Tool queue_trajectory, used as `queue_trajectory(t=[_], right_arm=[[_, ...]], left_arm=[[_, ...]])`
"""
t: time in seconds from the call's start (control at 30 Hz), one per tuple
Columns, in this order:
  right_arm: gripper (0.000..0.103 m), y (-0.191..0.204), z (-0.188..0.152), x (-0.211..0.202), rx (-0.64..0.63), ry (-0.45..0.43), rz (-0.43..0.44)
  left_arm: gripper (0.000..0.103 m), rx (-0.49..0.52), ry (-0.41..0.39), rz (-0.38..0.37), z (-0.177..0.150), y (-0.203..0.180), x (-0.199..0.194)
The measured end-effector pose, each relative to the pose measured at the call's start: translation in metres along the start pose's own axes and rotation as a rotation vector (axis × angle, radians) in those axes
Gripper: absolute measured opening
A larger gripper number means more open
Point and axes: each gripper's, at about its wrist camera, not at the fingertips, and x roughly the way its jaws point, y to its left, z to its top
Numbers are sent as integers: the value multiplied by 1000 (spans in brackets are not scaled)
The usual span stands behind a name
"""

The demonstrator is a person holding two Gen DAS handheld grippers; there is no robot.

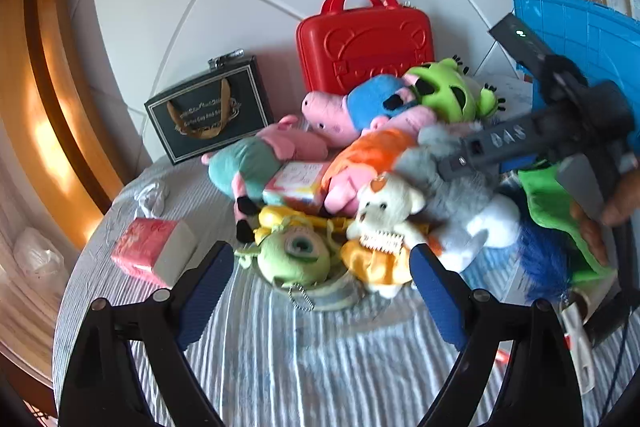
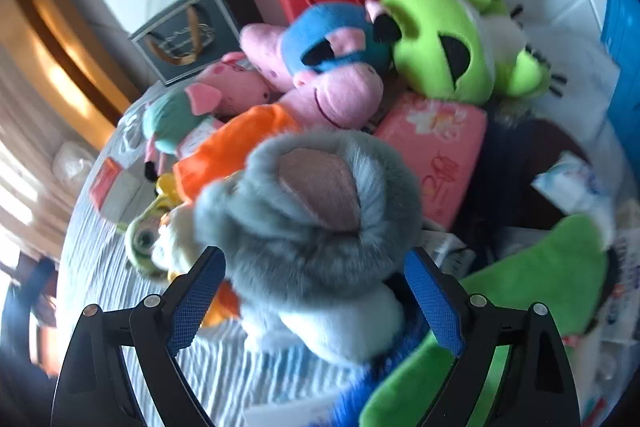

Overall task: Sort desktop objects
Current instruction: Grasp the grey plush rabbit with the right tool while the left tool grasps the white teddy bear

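Item: desktop clutter for sorting. Status, as judged: barely begun, nothing visibly set apart yet.

Landmark: red case [image 1: 364,39], standing against the wall at the back of the surface [image 1: 280,355].

- Heap in front of the red case: blue-and-pink pig plush [image 1: 352,107], lime-green plush [image 1: 448,91], orange-clad pig plush [image 1: 372,159], teal-bodied pig plush [image 1: 248,163], small pink-and-yellow box [image 1: 296,183], white teddy bear [image 1: 384,211], green one-eyed plush [image 1: 296,255], grey furry plush [image 2: 316,211]. All touching or overlapping.
- Left of the red case: dark gift box [image 1: 208,111], leaning on the wall.
- Further forward and left of the case, apart from the heap: pink tissue pack [image 1: 152,251].
- Right of the case: blue crate [image 1: 580,27], contents not visible.

Left gripper [image 1: 320,291]: jaws wide, empty, above the green one-eyed plush and the teddy.
Right gripper [image 2: 316,299]: jaws wide, straddling the grey furry plush; pads not seen pressing it.

Remaining: effectively the whole heap.
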Motion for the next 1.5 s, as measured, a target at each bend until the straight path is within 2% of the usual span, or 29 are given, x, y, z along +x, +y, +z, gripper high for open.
queue_trajectory(t=[0.17, 0.23, 0.3, 0.37, 0.43, 0.5, 0.63, 0.7, 0.8, 0.87, 0.97, 1.07, 1.2, 1.5], right_arm=[[94, -5, 15, 41, 109, 45, 74], [94, 2, 19, 52, 65, 35, 56], [65, 11, 17, 44, -3, -5, 43], [52, 11, 14, 32, -25, -32, 43], [49, 4, 9, 14, -45, -67, 29], [48, -7, 7, 1, -26, -82, 32], [48, -29, 0, -28, -22, -119, -14], [48, -35, -1, -35, -22, -125, -20], [48, -39, -2, -43, -49, -137, -31], [48, -39, -1, -41, -50, -135, -21], [48, -40, -2, -37, -60, -133, -23], [48, -43, -3, -35, -58, -134, -16], [47, -40, -5, -43, -71, -158, -16], [46, -16, -18, -89, -141, -238, -44]], left_arm=[[90, -18, 28, 1, -12, 7, 6], [90, -31, 33, -7, -13, 6, 8], [90, -33, 30, -21, -12, -1, 11], [90, -29, 14, -47, -8, -11, 15], [90, -20, 4, -83, -4, -21, 25], [90, -2, 1, -118, 1, -33, 39], [90, -10, 22, -166, 8, -44, 68], [86, -22, 29, -184, 10, -45, 79], [73, -4, 52, -157, 12, -48, 96], [47, -10, 66, -159, 13, -46, 106], [39, -21, 66, -170, 15, -41, 110], [34, -15, 58, -149, 13, -40, 105], [34, -9, 37, -131, 12, -41, 89], [34, 46, -42, -93, 37, -53, 40]])
